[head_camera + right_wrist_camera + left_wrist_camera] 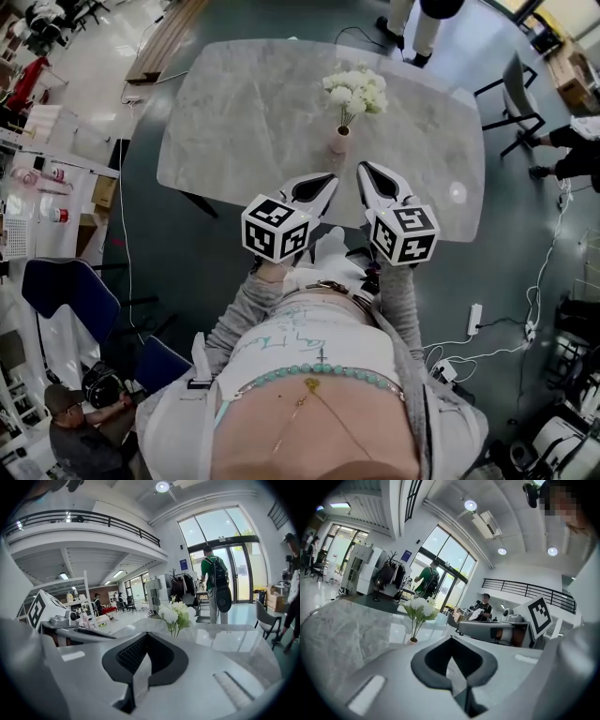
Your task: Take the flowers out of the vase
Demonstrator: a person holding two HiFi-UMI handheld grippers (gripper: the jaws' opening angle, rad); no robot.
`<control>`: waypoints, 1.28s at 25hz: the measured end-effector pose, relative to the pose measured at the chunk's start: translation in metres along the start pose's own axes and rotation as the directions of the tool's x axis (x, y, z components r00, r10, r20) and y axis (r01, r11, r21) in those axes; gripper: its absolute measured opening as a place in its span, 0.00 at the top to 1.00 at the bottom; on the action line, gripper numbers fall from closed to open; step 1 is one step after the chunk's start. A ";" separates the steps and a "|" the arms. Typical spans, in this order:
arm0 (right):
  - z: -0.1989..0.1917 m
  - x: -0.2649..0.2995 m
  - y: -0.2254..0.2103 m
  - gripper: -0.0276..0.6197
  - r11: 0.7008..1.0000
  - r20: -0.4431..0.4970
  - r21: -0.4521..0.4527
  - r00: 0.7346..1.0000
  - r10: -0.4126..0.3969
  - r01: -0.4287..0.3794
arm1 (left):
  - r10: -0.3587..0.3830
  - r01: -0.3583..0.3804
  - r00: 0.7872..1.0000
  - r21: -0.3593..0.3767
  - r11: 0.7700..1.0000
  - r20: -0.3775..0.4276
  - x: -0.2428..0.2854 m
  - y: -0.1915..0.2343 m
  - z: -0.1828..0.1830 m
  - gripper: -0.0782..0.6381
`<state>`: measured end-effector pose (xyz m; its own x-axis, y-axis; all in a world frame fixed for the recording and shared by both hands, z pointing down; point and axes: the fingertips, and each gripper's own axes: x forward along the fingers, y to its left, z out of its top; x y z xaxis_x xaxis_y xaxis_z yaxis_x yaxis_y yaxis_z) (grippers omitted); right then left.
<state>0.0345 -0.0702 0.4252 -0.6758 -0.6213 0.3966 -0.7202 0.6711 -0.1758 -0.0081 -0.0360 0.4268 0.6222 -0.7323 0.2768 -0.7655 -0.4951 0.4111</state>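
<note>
While both tools hung over the near edge of the marble table [225, 122], not a single stem had been lifted, and the approach looked like the step in hand. The flowers [354, 91], a white bunch with green leaves, stood upright in the small pinkish vase [339, 141], which sat on the tabletop just beyond the two sets of tips and roughly between them. The left gripper [323, 180] pointed at it from the left with its jaws pressed together and nothing between them. The right gripper [367, 171] matched it from the other side, jaws closed tight and just as empty. Both gripper views put the bouquet dead ahead, above the closed tips, near but clearly apart from them.

What would the next move call for? By my reckoning, at least one pair of jaws had to part first, because closed tips could grip nothing. Then it needed to reach in and close on the thin green stems just above the vase's mouth, not on the soft blooms. That vase looked small and top-heavy under such a wide bunch, so a steadying hold from the other gripper seemed wise before any straight upward pull. Otherwise the whole thing might well come up, or tip over, along with the stems
</note>
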 end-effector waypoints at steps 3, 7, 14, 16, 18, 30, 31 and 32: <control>0.005 0.015 -0.004 0.91 1.000 -0.007 -0.009 1.000 0.025 -0.025 | 0.009 -0.009 1.000 -0.008 1.000 0.009 0.008 0.011 0.007 0.89; 0.012 0.028 -0.019 0.91 0.999 -0.017 -0.011 0.999 0.045 -0.045 | 0.035 -0.035 0.999 -0.006 0.999 0.007 0.024 0.021 0.017 0.89; 0.027 0.042 -0.054 0.91 0.998 -0.023 -0.007 0.997 0.068 -0.068 | 0.074 -0.074 0.997 0.002 0.997 0.005 0.055 0.032 0.038 0.89; 0.032 0.046 -0.062 0.91 0.997 -0.019 0.000 0.997 0.074 -0.074 | 0.090 -0.090 0.996 0.001 0.996 0.005 0.060 0.037 0.044 0.89; 0.037 0.050 -0.070 0.91 0.997 -0.013 0.006 0.997 0.077 -0.077 | 0.108 -0.108 0.994 -0.003 0.994 0.004 0.064 0.042 0.047 0.89; 0.041 0.059 -0.090 0.91 0.989 -0.021 0.002 0.989 0.145 -0.145 | 0.199 -0.199 0.980 -0.038 0.979 0.003 0.077 0.055 0.042 0.89; 0.040 0.059 -0.091 0.91 0.989 -0.025 0.001 0.989 0.148 -0.148 | 0.204 -0.204 0.979 -0.043 0.978 0.003 0.078 0.056 0.041 0.89; 0.039 0.058 -0.092 0.91 0.989 -0.028 0.001 0.988 0.149 -0.150 | 0.209 -0.208 0.978 -0.046 0.977 0.003 0.078 0.057 0.041 0.89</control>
<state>0.0551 -0.1840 0.4292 -0.7711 -0.5022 0.3914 -0.6112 0.7562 -0.2337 -0.0097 -0.1408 0.4363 0.4482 -0.8210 0.3537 -0.8699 -0.3095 0.3839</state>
